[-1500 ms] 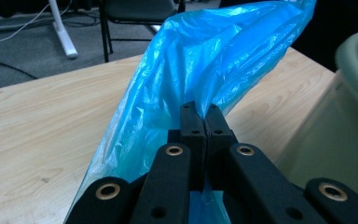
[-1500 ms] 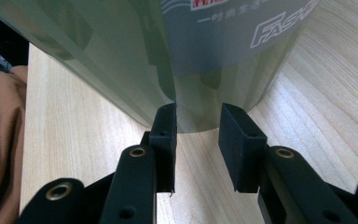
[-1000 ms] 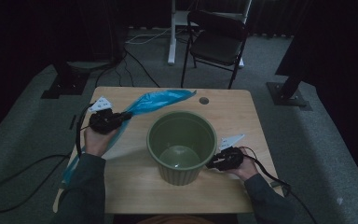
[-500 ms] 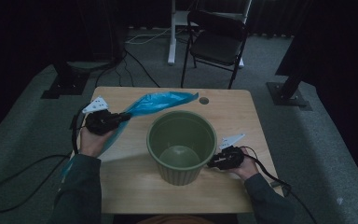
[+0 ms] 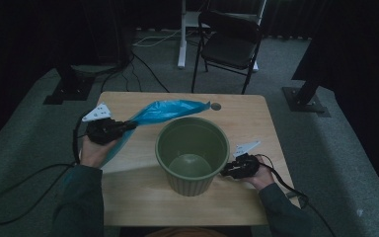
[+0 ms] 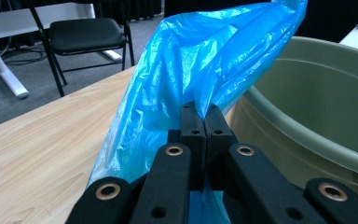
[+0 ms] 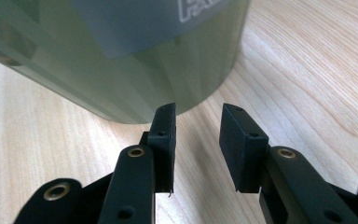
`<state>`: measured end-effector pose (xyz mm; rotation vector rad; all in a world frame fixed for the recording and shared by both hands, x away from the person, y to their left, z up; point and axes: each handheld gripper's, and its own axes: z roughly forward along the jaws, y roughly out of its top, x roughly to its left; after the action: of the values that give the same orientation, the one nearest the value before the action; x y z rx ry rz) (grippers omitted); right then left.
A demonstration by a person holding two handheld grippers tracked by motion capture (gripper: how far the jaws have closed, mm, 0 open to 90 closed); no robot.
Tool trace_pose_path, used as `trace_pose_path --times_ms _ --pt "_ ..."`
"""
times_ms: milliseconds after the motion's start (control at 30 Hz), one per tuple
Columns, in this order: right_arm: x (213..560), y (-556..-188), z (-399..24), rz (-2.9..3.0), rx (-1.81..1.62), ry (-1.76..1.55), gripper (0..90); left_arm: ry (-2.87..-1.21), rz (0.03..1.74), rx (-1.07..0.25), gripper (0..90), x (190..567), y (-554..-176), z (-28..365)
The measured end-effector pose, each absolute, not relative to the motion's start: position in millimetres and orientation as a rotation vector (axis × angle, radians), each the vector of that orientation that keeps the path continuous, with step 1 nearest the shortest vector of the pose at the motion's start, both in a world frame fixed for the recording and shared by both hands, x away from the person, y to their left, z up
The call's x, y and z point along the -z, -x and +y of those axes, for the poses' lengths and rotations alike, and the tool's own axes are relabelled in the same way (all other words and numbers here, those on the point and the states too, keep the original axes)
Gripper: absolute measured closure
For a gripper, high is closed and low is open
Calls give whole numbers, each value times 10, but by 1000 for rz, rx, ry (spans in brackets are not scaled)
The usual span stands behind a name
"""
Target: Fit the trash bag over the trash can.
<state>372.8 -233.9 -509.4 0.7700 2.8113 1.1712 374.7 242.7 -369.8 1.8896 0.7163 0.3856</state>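
From above, the left tool (image 5: 128,126) grips a blue plastic bag (image 5: 170,111) that stretches up over the far rim of a green bucket (image 5: 192,155) standing mid-table (image 5: 138,197). The right tool (image 5: 225,172) rests low at the bucket's right side. Along the left tool (image 6: 204,122), its jaws are clamped together on a fold of the bag (image 6: 191,65), with the bucket (image 6: 317,107) just beside. Along the right tool (image 7: 196,126), the jaws stand wide apart and empty, near the bucket's (image 7: 121,70) base on the table (image 7: 307,70).
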Motion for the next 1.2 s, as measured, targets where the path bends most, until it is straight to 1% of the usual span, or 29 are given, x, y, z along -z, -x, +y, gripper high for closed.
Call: trace_pose_path --times_ms 733,1200 --pt "5098 -3738 -2350 2814 -1164 -778 656 -1933 597 -335 895 3623 -3576 2441" --pt "5099 -3738 -2343 2819 -1162 -780 656 -1913 555 -287 894 3678 -3493 2533"
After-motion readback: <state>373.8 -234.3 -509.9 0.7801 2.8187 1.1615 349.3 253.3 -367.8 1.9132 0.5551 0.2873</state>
